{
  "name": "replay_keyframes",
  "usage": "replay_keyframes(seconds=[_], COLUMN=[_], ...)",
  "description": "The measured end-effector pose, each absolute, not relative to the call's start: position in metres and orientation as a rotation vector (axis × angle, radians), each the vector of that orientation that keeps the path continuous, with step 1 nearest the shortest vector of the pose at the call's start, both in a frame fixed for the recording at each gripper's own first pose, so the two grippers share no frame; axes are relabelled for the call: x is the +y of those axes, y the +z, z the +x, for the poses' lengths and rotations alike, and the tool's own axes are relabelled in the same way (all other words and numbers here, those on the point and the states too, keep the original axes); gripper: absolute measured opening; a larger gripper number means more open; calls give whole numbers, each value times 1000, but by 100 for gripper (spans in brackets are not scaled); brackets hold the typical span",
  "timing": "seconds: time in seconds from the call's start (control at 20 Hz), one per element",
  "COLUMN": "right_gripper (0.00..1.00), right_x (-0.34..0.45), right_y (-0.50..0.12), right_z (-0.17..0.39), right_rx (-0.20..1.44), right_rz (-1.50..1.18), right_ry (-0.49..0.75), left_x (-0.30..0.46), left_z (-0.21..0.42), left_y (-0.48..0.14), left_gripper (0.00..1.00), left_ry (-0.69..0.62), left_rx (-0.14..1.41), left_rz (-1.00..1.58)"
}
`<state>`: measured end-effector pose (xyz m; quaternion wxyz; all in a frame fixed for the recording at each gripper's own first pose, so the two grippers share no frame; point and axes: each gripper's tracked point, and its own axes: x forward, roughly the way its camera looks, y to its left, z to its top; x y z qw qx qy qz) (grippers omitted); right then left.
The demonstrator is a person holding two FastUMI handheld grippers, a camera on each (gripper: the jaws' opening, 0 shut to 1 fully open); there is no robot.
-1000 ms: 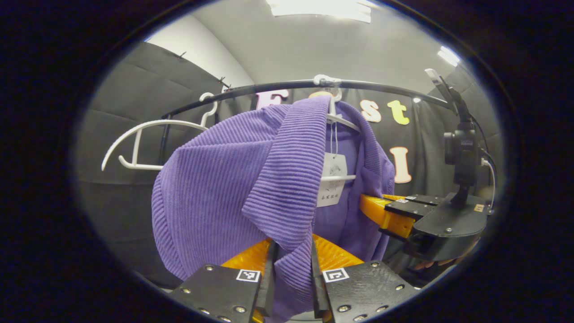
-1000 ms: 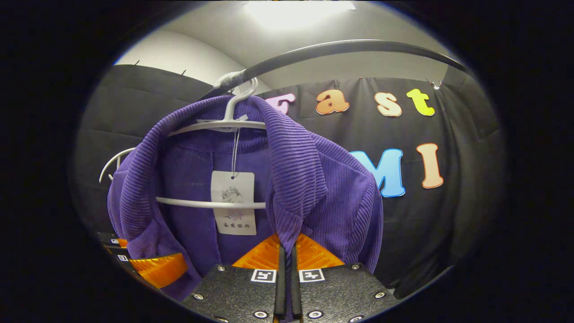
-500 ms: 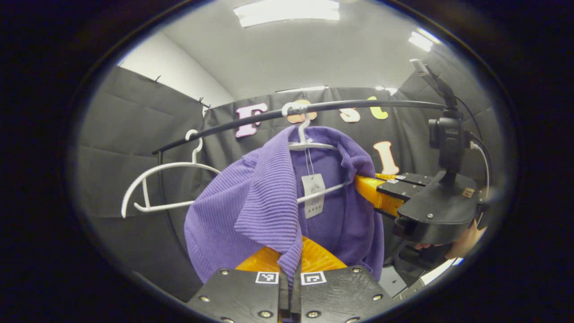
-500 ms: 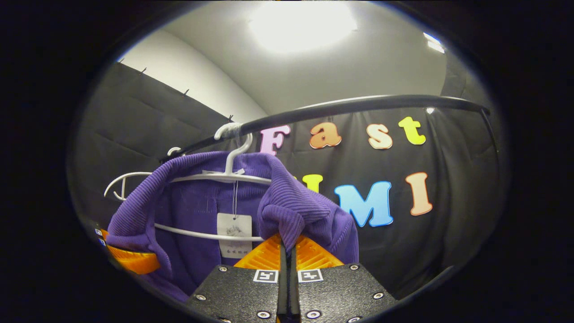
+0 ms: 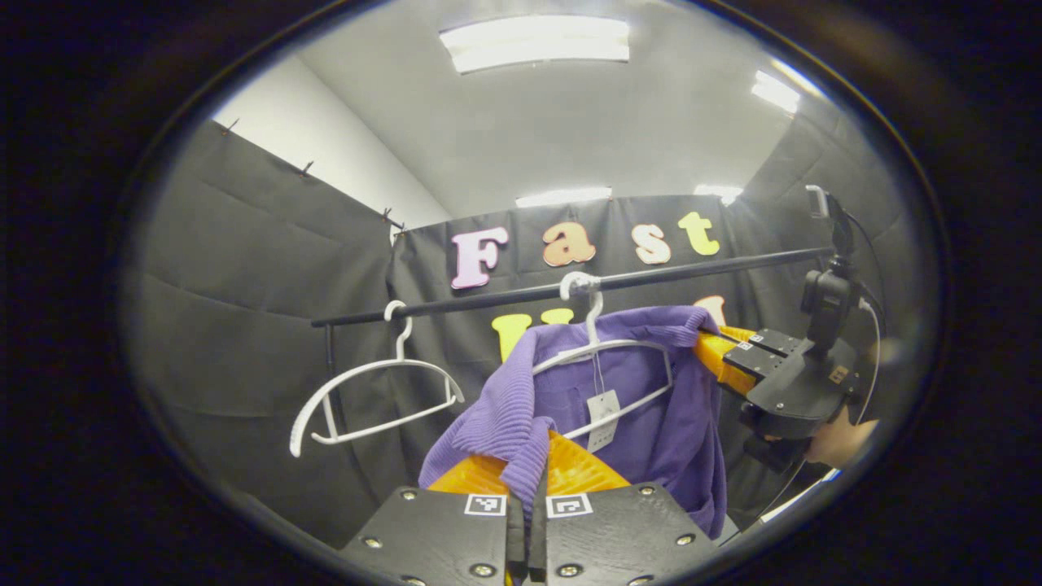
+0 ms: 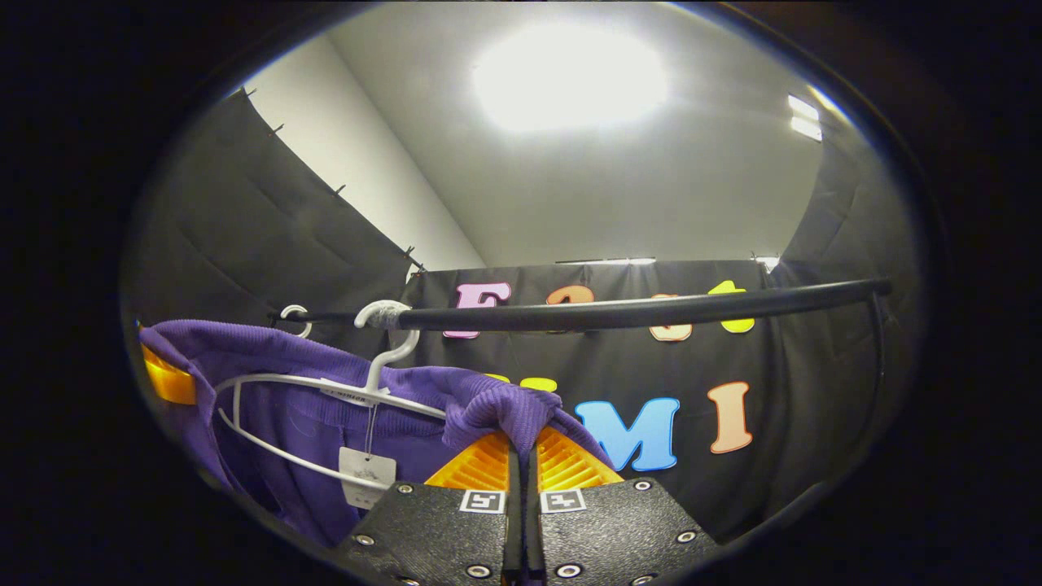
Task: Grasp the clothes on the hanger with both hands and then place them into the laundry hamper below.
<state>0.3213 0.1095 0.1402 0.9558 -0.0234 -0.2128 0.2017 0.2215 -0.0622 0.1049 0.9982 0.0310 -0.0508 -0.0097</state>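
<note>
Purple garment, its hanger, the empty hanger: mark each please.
purple garment (image 5: 643, 423), left gripper view, on the back panel below the collar.
white hanger (image 5: 606, 350), left gripper view, on its upper arm.
empty white hanger (image 5: 366, 374), left gripper view, on its curved shoulder.

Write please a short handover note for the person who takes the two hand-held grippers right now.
Left hand-held gripper: shut on the purple garment, at its front edge.
Right hand-held gripper: shut on the other front edge.
Both shoulders look pulled off the white hanger, which hangs on the rail; an empty hanger hangs beside it.
Left: free the garment fully, lower it into the hamper, out of sight.
</note>
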Motion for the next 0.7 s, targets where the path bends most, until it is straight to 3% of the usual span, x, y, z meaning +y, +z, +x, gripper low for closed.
replay_keyframes(seconds=[0.1, 0.15, 0.25, 0.5, 0.7], right_gripper=[2, 2, 1, 1, 1], right_x=[108, 107, 106, 88, 91], right_y=[150, 154, 157, 147, 128], right_z=[324, 324, 332, 372, 386], right_rx=[-470, -489, -513, -493, -442], right_rz=[-80, -95, -122, -156, -145], right_ry=[410, 411, 404, 321, 325], left_x=[-45, -36, -17, 24, 41], left_z=[220, 220, 221, 234, 249], left_y=[110, 110, 116, 130, 127], left_gripper=[7, 2, 7, 3, 7], left_ry=[8, 28, 69, 129, 109], left_rx=[-108, -108, -113, -132, -136], left_rz=[65, 75, 100, 167, 190])
